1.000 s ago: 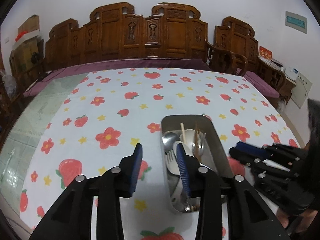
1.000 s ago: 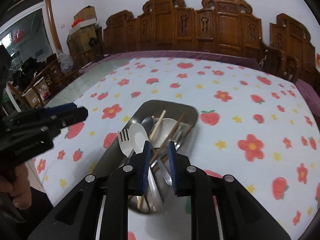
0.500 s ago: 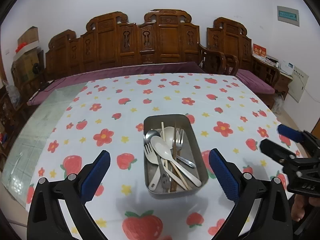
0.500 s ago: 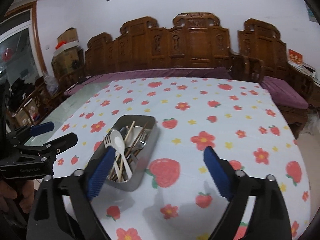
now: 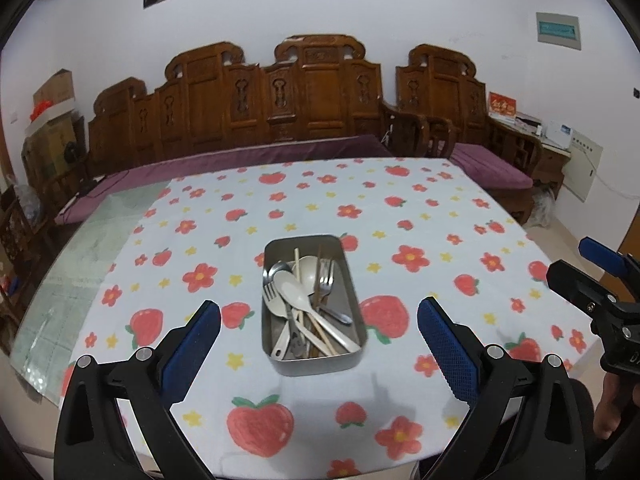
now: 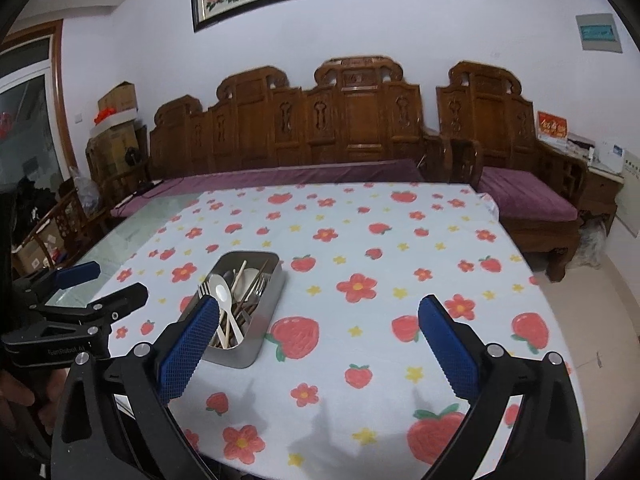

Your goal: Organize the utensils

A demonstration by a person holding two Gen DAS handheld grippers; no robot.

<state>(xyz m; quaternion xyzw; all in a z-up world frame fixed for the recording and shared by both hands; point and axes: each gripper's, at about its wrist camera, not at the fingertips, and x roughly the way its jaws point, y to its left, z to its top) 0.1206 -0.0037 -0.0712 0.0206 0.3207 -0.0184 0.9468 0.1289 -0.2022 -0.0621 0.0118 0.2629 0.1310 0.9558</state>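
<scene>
A steel tray [image 5: 356, 356] stands on the strawberry-print tablecloth [image 5: 400, 208], holding white spoons [image 5: 296, 292], metal forks [image 5: 326, 276], a metal spoon and chopsticks in a heap. My left gripper [image 5: 319, 312] is wide open and empty, held back above the near table edge with the tray straight ahead. My right gripper [image 6: 319, 312] is wide open and empty, to the right of the tray [image 6: 264, 312], which shows at its left finger. Each gripper shows in the other's view: the right one [image 5: 600, 276], the left one [image 6: 84, 292].
The tablecloth [image 6: 400, 240] covers a glass-topped table, with bare glass [image 5: 80, 248] on the left. A carved wooden bench with purple cushions [image 5: 280, 148] stands behind the table. The near table edge runs just below the grippers.
Both grippers have opened wide and pulled back and up from the tray. The utensils lie in the tray, which now looks smaller and farther away.
</scene>
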